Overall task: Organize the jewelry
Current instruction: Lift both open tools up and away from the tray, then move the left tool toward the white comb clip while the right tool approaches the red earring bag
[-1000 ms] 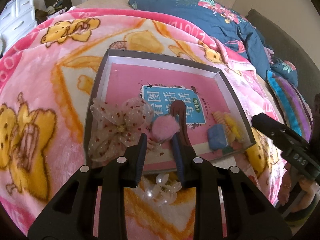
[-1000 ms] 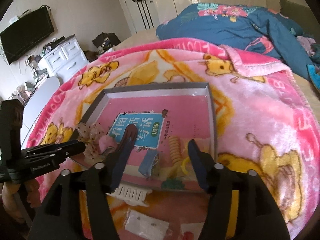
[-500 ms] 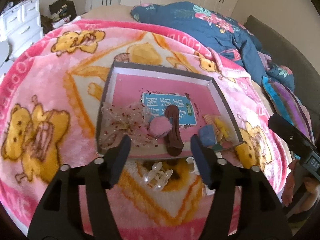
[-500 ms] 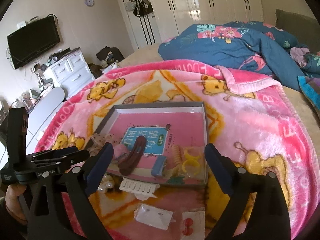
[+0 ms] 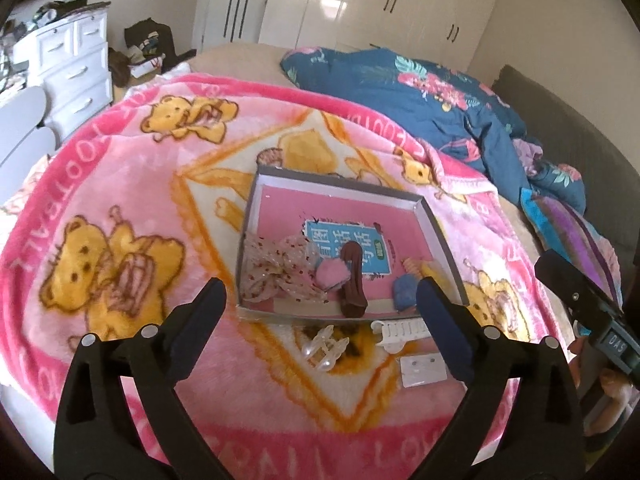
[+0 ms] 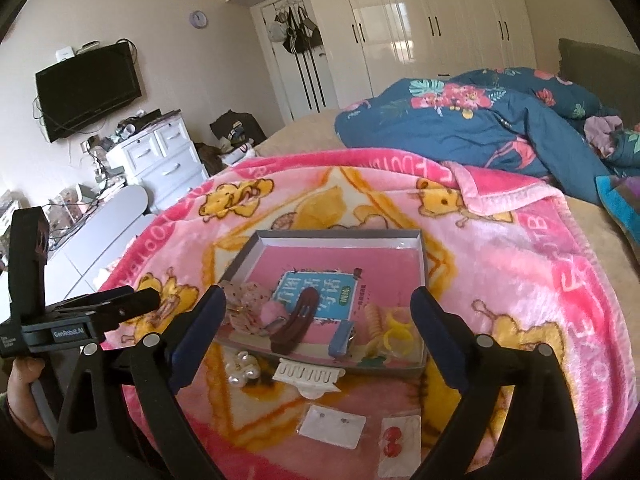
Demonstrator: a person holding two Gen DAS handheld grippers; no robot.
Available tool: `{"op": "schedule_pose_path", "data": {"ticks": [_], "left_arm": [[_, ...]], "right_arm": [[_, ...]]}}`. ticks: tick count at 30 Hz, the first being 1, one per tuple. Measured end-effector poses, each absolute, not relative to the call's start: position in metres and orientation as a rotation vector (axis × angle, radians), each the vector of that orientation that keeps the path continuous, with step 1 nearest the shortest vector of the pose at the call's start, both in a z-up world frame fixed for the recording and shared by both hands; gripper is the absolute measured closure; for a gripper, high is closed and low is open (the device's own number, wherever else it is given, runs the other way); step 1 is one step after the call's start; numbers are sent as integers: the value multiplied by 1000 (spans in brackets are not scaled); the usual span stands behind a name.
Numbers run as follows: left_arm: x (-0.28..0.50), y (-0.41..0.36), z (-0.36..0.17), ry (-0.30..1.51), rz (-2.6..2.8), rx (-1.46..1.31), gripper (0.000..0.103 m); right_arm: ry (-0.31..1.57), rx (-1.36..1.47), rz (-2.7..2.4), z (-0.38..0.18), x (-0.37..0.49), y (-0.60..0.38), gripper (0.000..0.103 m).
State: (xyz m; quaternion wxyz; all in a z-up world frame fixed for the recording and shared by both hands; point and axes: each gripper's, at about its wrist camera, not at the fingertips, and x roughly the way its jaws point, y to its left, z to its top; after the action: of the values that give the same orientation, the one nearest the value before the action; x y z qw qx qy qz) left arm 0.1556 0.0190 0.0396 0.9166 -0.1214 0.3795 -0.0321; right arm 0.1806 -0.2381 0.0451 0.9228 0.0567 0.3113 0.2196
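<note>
Lying in one tray [image 5: 438,232] are one brown clip [image 5: 354,280] and one bow [image 5: 276,268], both grippers' fingers apart.

Fluffy, matt fleece on the pink blanket [image 5: 132,208], and at twelve o'clock on it sits a shallow tray [image 5: 248,236] that looks like grey card with a smooth printed pink floor. Inside, the bow [image 5: 276,268] is sheer, glittery gauze, the pompom [image 5: 332,274] is fuzzy, the brown clip [image 5: 353,280] looks smooth and matt. At six o'clock of the tray, the clear claw clip [image 5: 326,346] is glossy plastic, the white comb clip [image 6: 308,376] matt plastic, and the wardrobe doors [image 6: 420,20] shine like lacquer.
</note>
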Motion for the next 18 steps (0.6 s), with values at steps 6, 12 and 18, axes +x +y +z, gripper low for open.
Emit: {"op": "schedule_pose_path", "data": {"ticks": [6, 12, 18], "left_arm": [[133, 24, 54, 733, -60, -253, 11], [117, 29, 60, 718, -56, -255, 11], [104, 31, 58, 715, -58, -255, 10]], "right_arm": [[600, 107, 450, 58, 163, -241, 6], [576, 90, 449, 68, 145, -242, 5], [566, 73, 441, 72, 130, -246, 5]]}}
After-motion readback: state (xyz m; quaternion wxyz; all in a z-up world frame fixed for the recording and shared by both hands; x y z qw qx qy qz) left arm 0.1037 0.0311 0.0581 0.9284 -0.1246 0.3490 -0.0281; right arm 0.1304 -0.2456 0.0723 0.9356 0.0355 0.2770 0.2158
